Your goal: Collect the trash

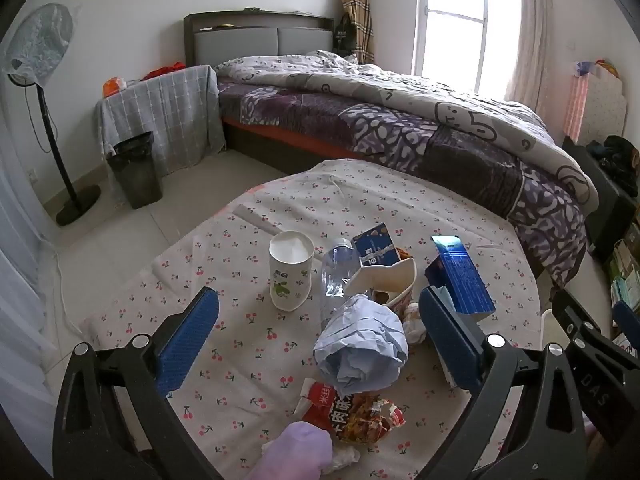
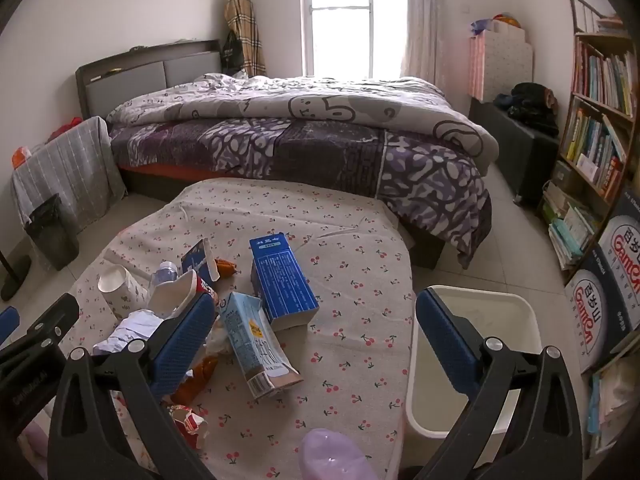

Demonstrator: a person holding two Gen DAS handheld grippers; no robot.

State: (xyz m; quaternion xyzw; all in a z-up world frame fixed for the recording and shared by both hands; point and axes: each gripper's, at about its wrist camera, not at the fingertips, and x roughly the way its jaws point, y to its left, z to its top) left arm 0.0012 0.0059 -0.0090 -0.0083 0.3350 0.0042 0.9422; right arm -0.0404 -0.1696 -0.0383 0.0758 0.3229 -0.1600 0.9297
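Your trash sits heaped at the centre of the bench [image 2: 352,216], which wears a cherry-print cloth. In the right wrist view the light blue milk carton [image 2: 256,344] lies flat at lower centre, long axis running from upper left to lower right, its brown end nearest you. The dark blue box [image 2: 282,284] lies just above it, long axis roughly parallel, top end toward the bed [image 2: 320,136]. In the left wrist view the paper cup [image 1: 290,270] stands upright, mouth up; the clear bottle [image 1: 338,272] beside it stands too. The crumpled pale blue paper [image 1: 360,348] is a loose ball at centre, the torn red wrapper [image 1: 352,412] below it.

Your left gripper [image 1: 320,336] has its jaws spread wide, straddling the paper ball without gripping it. Your right gripper [image 2: 316,336] is likewise wide apart and holds nothing; the white bin [image 2: 476,360] sits at lower right.
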